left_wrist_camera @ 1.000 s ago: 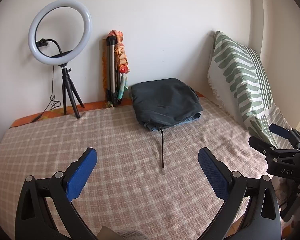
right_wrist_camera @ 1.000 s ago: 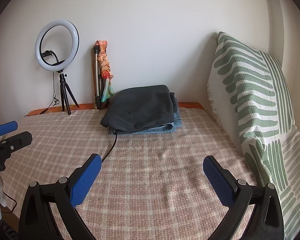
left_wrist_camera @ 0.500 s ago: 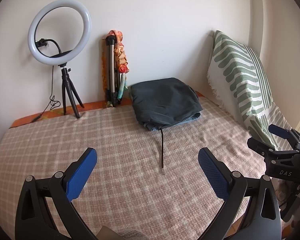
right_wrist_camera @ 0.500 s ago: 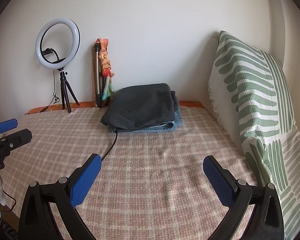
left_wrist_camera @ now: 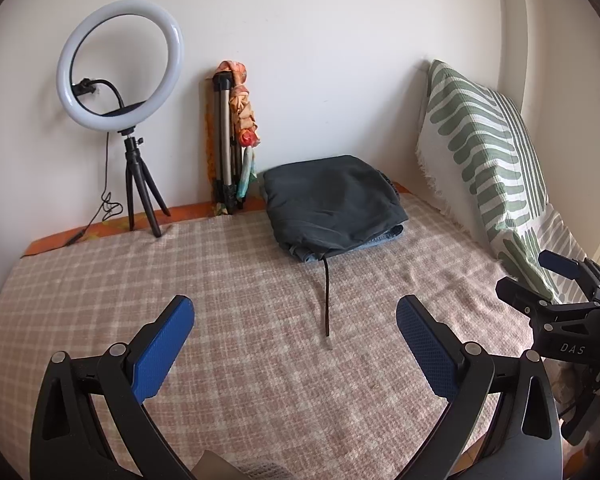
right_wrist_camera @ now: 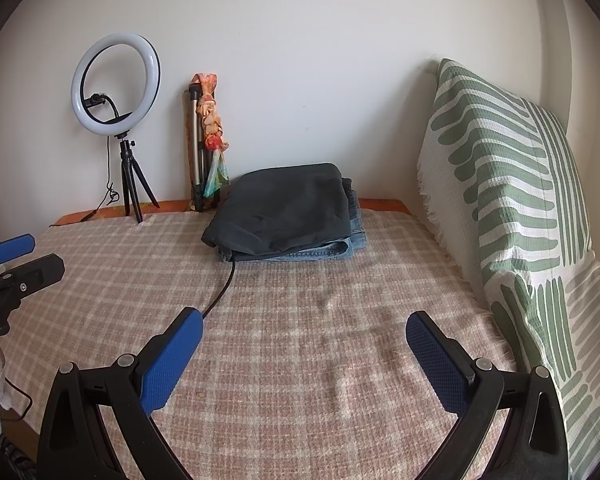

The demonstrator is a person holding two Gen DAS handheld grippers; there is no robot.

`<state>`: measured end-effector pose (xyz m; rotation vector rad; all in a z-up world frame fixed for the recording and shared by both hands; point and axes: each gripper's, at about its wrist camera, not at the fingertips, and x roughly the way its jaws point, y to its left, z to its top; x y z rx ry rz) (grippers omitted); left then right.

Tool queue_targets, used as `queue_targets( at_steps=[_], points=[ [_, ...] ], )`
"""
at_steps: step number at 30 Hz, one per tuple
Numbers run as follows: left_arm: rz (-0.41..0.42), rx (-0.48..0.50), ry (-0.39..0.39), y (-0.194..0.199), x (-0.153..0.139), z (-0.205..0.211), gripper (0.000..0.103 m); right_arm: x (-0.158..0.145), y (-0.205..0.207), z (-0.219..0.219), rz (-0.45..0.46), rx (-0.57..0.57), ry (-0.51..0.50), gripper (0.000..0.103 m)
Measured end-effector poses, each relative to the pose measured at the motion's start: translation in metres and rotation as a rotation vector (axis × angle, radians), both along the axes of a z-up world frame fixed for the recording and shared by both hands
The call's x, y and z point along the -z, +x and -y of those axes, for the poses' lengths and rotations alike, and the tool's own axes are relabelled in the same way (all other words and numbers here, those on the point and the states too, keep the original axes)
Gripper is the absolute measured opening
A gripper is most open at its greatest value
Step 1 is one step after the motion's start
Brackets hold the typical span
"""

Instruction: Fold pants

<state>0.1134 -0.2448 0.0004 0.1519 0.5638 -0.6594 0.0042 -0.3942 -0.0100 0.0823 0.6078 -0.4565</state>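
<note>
You hold both the left gripper (left_wrist_camera: 294,322) and right gripper (right_wrist_camera: 304,334) level above the blanket (left_wrist_camera: 240,280), jaws apart, aimed at the pants (left_wrist_camera: 332,200).

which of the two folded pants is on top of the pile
The dark grey pants, drawstring trailing forward; the blue jeans lie underneath, only their edges showing.

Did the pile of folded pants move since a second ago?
No. The dark folded pants sit in the same spot in the left wrist view, beside the folded tripod against the wall, drawstring trailing forward as before.
</note>
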Motion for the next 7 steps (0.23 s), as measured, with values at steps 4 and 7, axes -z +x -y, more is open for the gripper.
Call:
queue_targets(
  at_steps=[4,7],
  points=[
    [0.028,0.012,-0.004,-0.0040,-0.0007,0.0014,0.101,0.0011,-0.0005,0.0000,-0.003,-0.001,0.000,0.103],
    [0.027,0.013,-0.009,-0.0033,-0.0012,0.0015,0.101,0.0009,-0.0004,0.0001,-0.001,-0.001,0.002,0.103]
  ],
)
